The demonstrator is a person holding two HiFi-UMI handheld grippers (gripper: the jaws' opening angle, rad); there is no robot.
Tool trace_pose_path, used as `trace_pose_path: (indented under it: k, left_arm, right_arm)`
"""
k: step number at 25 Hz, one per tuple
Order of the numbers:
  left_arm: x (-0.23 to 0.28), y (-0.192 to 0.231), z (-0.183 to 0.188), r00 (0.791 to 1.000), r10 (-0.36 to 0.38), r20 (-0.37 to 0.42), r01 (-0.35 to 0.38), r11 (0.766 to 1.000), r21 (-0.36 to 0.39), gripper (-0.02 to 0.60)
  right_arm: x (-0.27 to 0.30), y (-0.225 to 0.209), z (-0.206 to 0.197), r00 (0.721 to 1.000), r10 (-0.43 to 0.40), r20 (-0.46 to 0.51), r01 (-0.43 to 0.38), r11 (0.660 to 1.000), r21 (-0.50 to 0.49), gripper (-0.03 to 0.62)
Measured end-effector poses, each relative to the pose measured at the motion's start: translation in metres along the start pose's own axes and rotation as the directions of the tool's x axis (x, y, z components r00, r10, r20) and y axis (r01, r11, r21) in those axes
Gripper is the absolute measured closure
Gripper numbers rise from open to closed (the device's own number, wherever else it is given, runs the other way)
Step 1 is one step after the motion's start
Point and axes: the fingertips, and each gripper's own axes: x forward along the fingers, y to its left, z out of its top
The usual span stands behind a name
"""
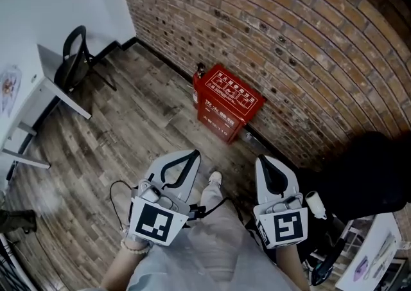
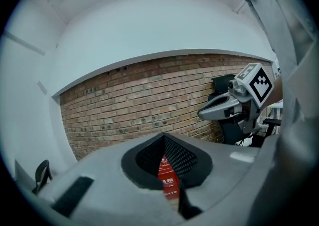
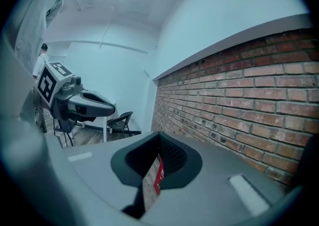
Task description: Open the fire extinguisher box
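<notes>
A red fire extinguisher box (image 1: 226, 102) stands on the wood floor against the brick wall (image 1: 302, 39), lid down, with white print on its top and front. Both grippers hover side by side short of it, pointing at it. My left gripper (image 1: 192, 153) is shut and holds nothing; through its thin jaw slit a strip of the red box (image 2: 168, 177) shows. My right gripper (image 1: 262, 160) is also shut and empty, with a sliver of the box (image 3: 159, 172) visible between its jaws. Neither gripper touches the box.
A black chair (image 1: 76, 58) and a white desk (image 1: 61, 87) stand at the left by the white wall. A large black object (image 1: 366, 174) sits at the right along the brick wall. The person's shoe (image 1: 214, 180) is between the grippers.
</notes>
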Motion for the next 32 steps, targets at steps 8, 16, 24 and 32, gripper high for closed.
trace_pose_path:
  k: [8,16,24,32]
  left_arm:
    - [0.073,0.030,-0.003,0.999,0.009,-0.045,-0.010,1.000,-0.019,0.583]
    - [0.137,0.066,-0.013,0.996,0.039,-0.081,-0.044,0.997,-0.064,0.583]
    - [0.173,0.091,-0.018,0.991,0.071,-0.113,-0.086,0.988,-0.132,0.583]
    - [0.195,0.093,-0.033,0.990,0.054,-0.133,-0.077,0.982,-0.173,0.583]
  right_arm:
    - [0.069,-0.047,-0.017,0.997,0.059,-0.053,-0.062,0.996,-0.057,0.589]
    - [0.124,-0.100,-0.032,0.994,0.083,-0.076,-0.083,0.997,0.007,0.589]
    - [0.153,-0.127,-0.039,0.990,0.112,-0.088,-0.110,0.994,0.022,0.589]
    - [0.175,-0.129,-0.060,0.981,0.140,-0.136,-0.133,0.989,0.058,0.589]
